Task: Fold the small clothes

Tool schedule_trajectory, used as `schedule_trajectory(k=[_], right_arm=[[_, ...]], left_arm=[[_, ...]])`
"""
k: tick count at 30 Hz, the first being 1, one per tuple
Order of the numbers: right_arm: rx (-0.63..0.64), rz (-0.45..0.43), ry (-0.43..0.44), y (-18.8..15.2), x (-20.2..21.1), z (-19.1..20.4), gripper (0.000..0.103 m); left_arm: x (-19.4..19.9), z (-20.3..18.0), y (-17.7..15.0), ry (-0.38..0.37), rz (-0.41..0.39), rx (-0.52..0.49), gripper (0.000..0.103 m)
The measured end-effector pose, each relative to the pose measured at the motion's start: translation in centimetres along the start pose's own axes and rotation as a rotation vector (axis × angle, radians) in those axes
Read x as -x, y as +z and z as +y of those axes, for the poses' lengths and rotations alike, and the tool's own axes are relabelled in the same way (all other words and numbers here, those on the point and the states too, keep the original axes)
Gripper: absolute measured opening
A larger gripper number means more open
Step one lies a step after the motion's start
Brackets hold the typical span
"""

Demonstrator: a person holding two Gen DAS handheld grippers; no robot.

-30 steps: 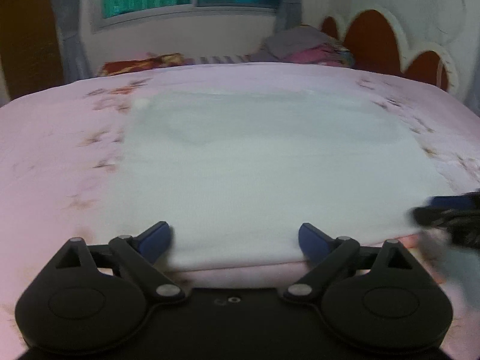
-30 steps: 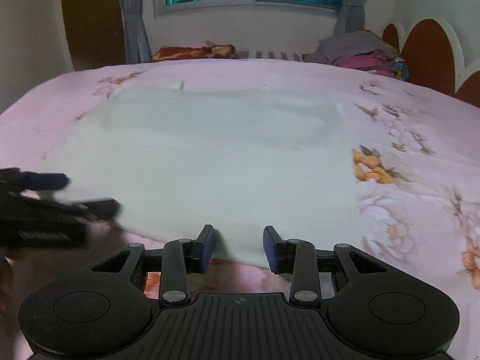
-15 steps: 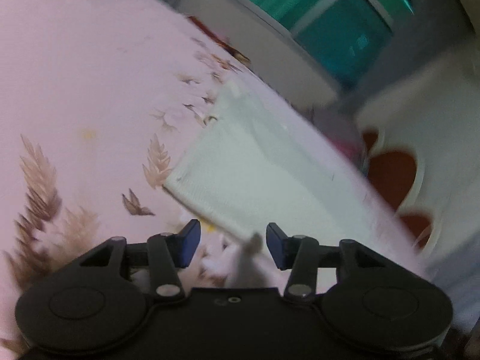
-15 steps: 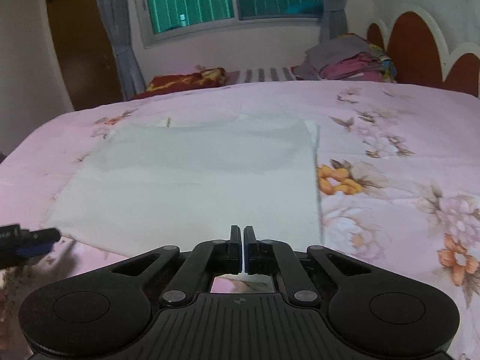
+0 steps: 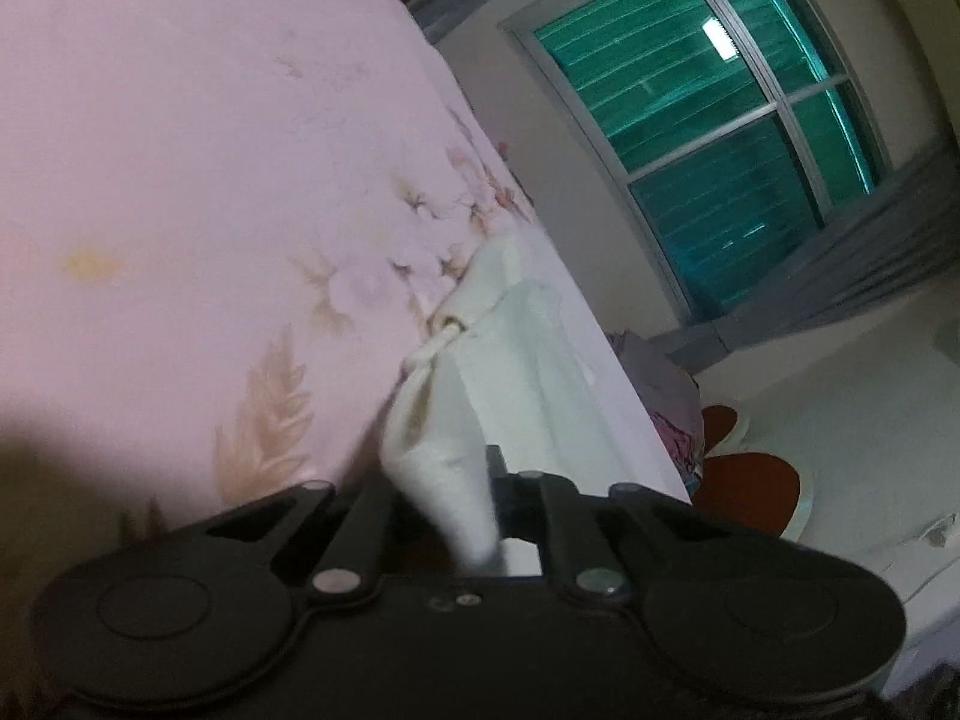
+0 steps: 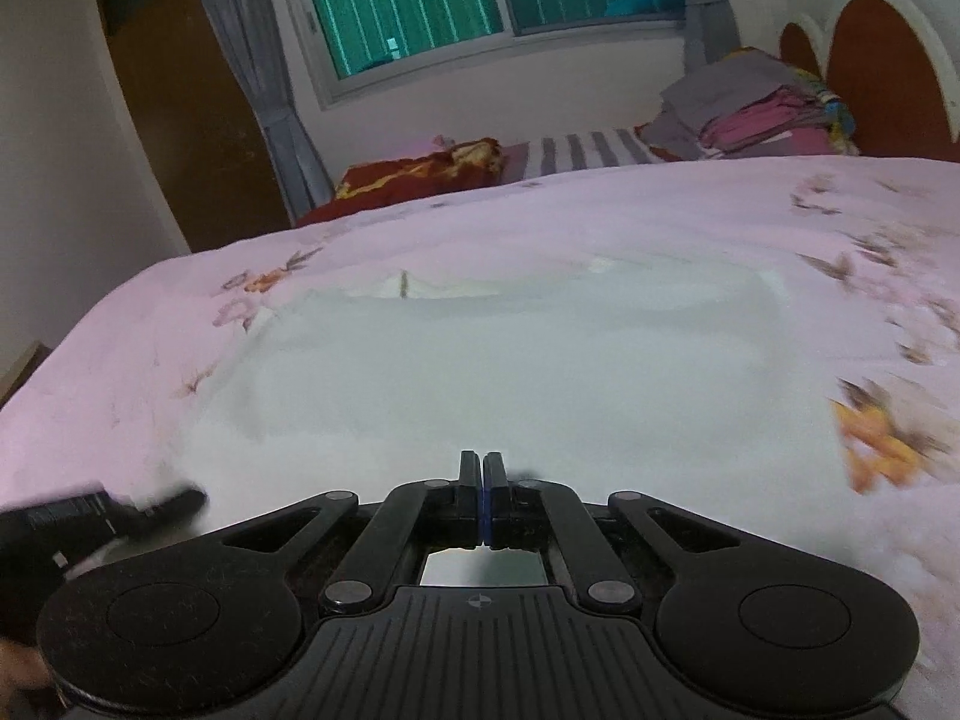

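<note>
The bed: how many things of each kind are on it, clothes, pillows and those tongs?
White garment spread flat: 1
Pile of folded clothes: 1
Red pillow: 1
Tongs, left and right: 2
Total: 5

No readable writing in either view.
Neither wrist view carries a legible word, label, brand or number; the only sign is a small crosshair mark moulded into the ribbed housing of the right gripper (image 6: pixel 482 501), just behind its fingers.
</note>
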State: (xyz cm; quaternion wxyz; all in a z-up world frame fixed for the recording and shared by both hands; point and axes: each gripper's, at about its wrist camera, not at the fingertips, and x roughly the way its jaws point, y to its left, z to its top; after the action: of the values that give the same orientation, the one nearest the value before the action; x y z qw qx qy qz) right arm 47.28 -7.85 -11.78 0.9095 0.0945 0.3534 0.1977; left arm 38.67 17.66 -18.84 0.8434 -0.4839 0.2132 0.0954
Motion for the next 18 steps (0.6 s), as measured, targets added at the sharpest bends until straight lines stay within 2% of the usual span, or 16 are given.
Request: schedule_trajectory(k=[2, 3, 4, 6, 8, 9, 10, 12, 14, 18], right_arm=[[0.007, -0.004, 0.013, 0.5, -1.2, 0.4, 0.000], [0.010, -0.010, 0.024, 0.7, -1.7, 0.5, 0.000], [0.015, -0.010, 0.030, 0.7, -2.2, 0.7, 0.000], [0.033, 0.035, 0.000, 0.3, -3.7, 0.8, 0.000], [0.030, 0.027, -0.001, -0.2, -4.0, 0.5, 0.000], [0.030, 0.025, -0.001, -0.3, -3.9, 0.4, 0.000], [0.031, 0.026, 0.000, -0.3, -3.9, 0.3, 0.000], [0.029, 0.028, 0.003, -0.3, -3.9, 0.2, 0.000], [0.026, 0.032, 0.008, -0.1, -4.0, 0.1, 0.000], [-0.020, 0.039, 0.052, 0.5, -3.8, -1.0, 0.000]], left_arm=[[0.1, -0.6, 0.1, -0.008, 0.008, -0.053, 0.009], [0.3, -0.7, 0.2, 0.007, 0.005, -0.063, 0.016], [0.5, -0.4, 0.3, 0.011, -0.007, -0.059, 0.016], [0.5, -0.1, 0.3, 0.009, -0.016, -0.045, 0.016], [0.2, -0.6, 0.4, 0.023, -0.012, -0.057, 0.016], [0.2, -0.7, 0.5, 0.028, -0.010, -0.062, 0.008], [0.1, -0.9, 0.7, 0.036, -0.009, -0.074, 0.007], [1.1, -2.7, 0.7, 0.037, -0.039, -0.169, 0.007], [2.0, -5.9, 0.4, -0.008, -0.058, -0.300, 0.007], [2.5, -13.2, -1.6, -0.076, -0.020, -0.547, 0.007]])
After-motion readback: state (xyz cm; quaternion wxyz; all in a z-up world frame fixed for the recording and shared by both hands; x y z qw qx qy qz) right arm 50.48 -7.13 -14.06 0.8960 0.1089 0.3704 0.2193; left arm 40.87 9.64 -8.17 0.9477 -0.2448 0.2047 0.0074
